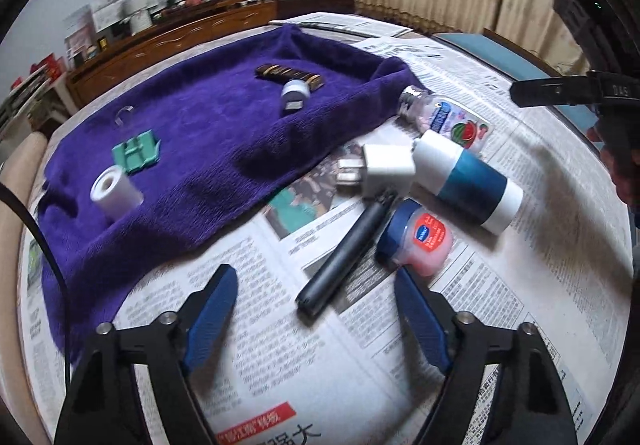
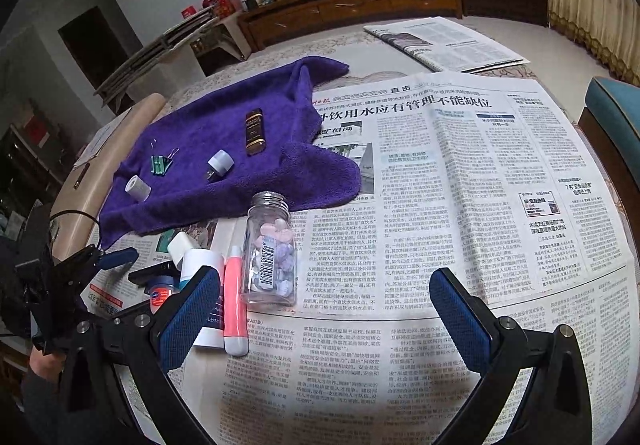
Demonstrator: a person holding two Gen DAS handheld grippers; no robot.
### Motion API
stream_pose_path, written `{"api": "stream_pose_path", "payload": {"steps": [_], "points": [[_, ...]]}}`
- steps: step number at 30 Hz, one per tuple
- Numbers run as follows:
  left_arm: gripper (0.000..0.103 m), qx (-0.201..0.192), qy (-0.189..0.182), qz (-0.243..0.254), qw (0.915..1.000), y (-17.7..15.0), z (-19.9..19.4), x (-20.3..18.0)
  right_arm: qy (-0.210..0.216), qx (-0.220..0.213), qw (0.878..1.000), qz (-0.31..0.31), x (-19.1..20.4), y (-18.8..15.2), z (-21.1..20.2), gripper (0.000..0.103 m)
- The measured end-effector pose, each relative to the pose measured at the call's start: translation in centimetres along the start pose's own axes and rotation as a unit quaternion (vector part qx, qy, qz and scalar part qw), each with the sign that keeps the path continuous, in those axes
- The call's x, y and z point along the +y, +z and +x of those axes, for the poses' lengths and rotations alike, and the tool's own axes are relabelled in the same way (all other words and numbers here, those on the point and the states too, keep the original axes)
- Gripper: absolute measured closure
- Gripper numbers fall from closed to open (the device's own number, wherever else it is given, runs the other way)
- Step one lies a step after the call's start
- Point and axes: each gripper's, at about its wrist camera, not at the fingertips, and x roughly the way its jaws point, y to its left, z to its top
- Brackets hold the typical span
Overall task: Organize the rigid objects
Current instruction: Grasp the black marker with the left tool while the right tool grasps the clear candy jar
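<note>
As you read the spread from left to right, the purple towel [image 1: 208, 133] comes first, carrying a white roll [image 1: 114, 191], a green binder clip [image 1: 138, 151], a small white-capped USB piece [image 1: 294, 95] and a dark miniature bottle [image 1: 288, 75]. Next, on the newspaper [image 1: 280, 365] covering the tabletop, lies the unsorted cluster: white charger plug [image 1: 380, 169], dark pen-shaped cylinder [image 1: 344, 257], pink jar with blue lid [image 1: 418, 237], blue-banded white bottle [image 1: 468, 185] and clear candy bottle [image 1: 444, 115].

Your left gripper [image 1: 316, 309] has its fingers spread wide and holds nothing. The dark cylinder lies just ahead, its near end between the fingertips, its long axis running away and to the right. This hand looks the nearer one to it.

Your right gripper [image 2: 324, 305] is likewise spread and empty; the candy bottle [image 2: 270, 249] lies just ahead, left of centre, beside a pink tube [image 2: 235, 305].
</note>
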Motion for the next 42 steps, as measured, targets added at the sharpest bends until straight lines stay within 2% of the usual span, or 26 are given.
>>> {"api": "stream_pose_path", "payload": {"steps": [4,11,13,15,21,25,30,33,41,42], "points": [[0.035,-0.005,-0.016,0.022,0.9996,0.7,0.4,-0.6,-0.006,0.007,1.0,-0.002,0.0,-0.2,0.3,0.0],[0.077,-0.001,-0.029,0.038,0.9989,1.4,0.4,-1.6,-0.009,0.01,1.0,0.0,-0.3,-0.3,0.3,0.0],[0.081,0.0,-0.028,0.034,0.999,1.3,0.3,-1.6,-0.008,0.013,1.0,-0.001,-0.2,-0.4,0.4,0.0],[0.09,-0.001,-0.021,0.028,0.9994,1.1,0.2,-1.6,-0.006,0.014,1.0,-0.001,-0.1,-0.5,0.4,0.0],[0.09,0.0,0.008,-0.017,0.9998,0.3,-0.3,-1.5,0.006,0.009,0.999,-0.045,2.2,-1.0,0.2,0.0],[0.09,0.002,0.015,-0.054,0.9984,-0.2,-0.8,-0.9,-0.023,0.007,0.997,-0.078,3.9,-1.2,1.1,0.002],[0.09,0.003,0.016,-0.074,0.9971,-0.6,-1.0,-0.5,-0.04,0.009,0.996,-0.074,4.5,0.6,3.2,0.015],[0.09,0.003,0.013,-0.082,0.9965,-0.7,-1.0,-0.2,-0.07,0.027,0.993,-0.089,5.1,1.2,4.8,0.032],[0.09,0.002,0.014,-0.093,0.9956,-1.0,-1.2,0.9,-0.115,0.043,0.984,-0.131,6.2,0.1,6.4,0.036],[0.09,0.002,0.015,-0.096,0.9952,-1.1,-1.2,1.0,-0.108,0.042,0.985,-0.127,6.1,0.1,6.4,0.036]]}}
